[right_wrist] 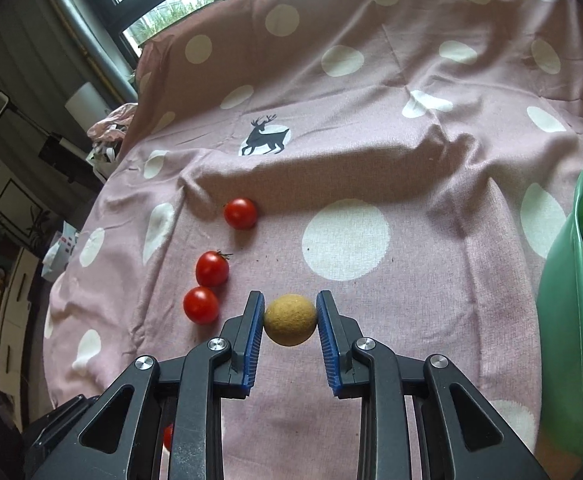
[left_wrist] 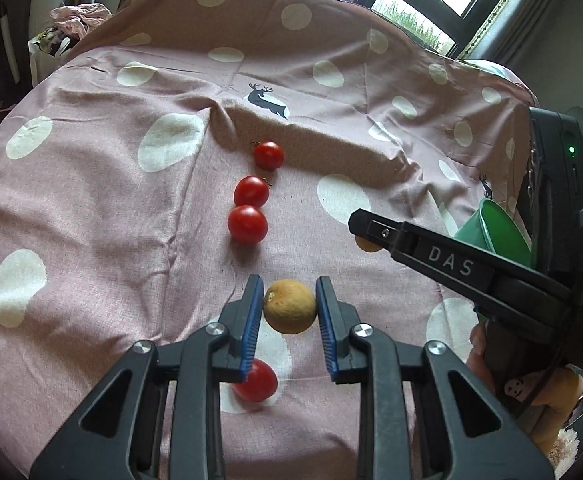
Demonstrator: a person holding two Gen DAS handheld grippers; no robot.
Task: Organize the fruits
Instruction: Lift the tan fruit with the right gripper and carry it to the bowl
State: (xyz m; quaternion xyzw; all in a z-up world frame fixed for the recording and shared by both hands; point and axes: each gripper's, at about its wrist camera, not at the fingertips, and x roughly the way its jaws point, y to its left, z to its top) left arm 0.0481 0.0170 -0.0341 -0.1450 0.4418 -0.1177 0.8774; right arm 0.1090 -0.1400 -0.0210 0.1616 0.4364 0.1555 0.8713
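My left gripper [left_wrist: 289, 310] is shut on a tan round fruit [left_wrist: 289, 306], held above the pink spotted cloth [left_wrist: 91, 200]. My right gripper [right_wrist: 290, 320] is shut on a second tan round fruit [right_wrist: 290, 320]; it also shows in the left wrist view [left_wrist: 365, 236], with that fruit [left_wrist: 367, 245] peeking under its fingers. Three red tomatoes [left_wrist: 247, 224] lie in a line ahead on the cloth; they also show in the right wrist view [right_wrist: 200, 305]. Another tomato [left_wrist: 257, 380] lies under my left fingers. A green bowl [right_wrist: 563, 320] holds several fruits at the right.
The cloth [right_wrist: 371, 140] rises in a fold behind the tomatoes. The green bowl [left_wrist: 491, 232] sits behind the right gripper in the left wrist view. Windows and clutter lie beyond the cloth's far and left edges.
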